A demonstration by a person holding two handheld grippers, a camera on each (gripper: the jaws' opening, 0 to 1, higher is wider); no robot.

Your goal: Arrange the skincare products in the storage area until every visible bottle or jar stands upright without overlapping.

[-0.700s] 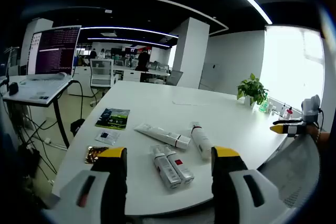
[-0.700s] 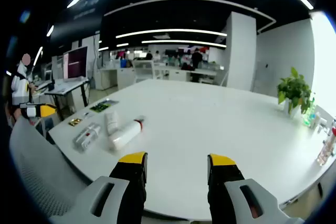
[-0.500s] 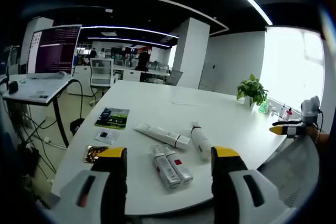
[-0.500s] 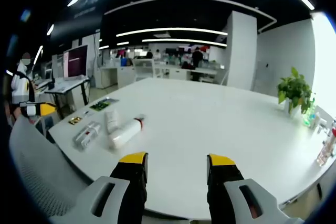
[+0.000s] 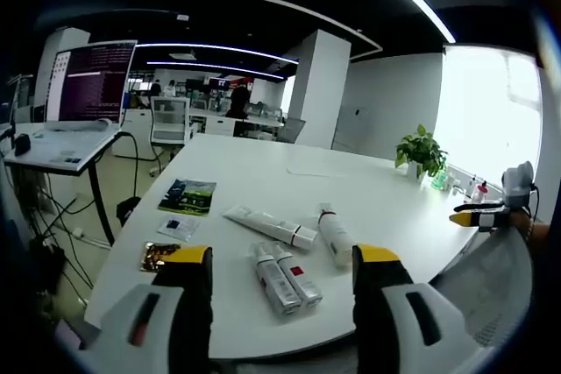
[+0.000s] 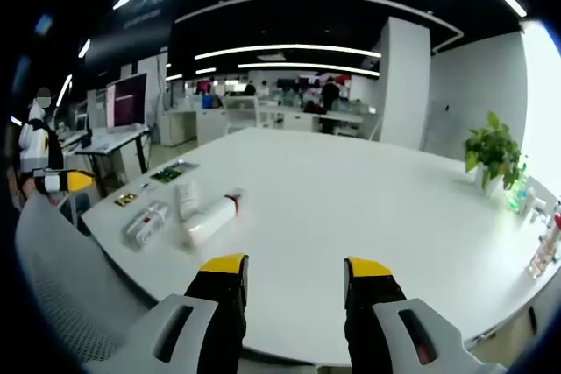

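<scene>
Left gripper (image 5: 280,269): jaws wide, empty, hovering at near table (image 5: 289,164) edge. Twin silver tubes (image 5: 287,276) lying flat directly ahead between jaws, long axes running away. White bottle (image 5: 334,235) and long tube (image 5: 270,225) just beyond. Right gripper (image 6: 287,279): wide, empty, well apart; left nearer.

table (image 5: 263,172): smooth matt white top | tubes (image 5: 285,276): glossy plastic, silvery | sachet (image 5: 161,256): shiny gold foil | leaflet (image 5: 188,196): glossy printed paper | chair back (image 6: 61,278): grey mesh cloth
</scene>
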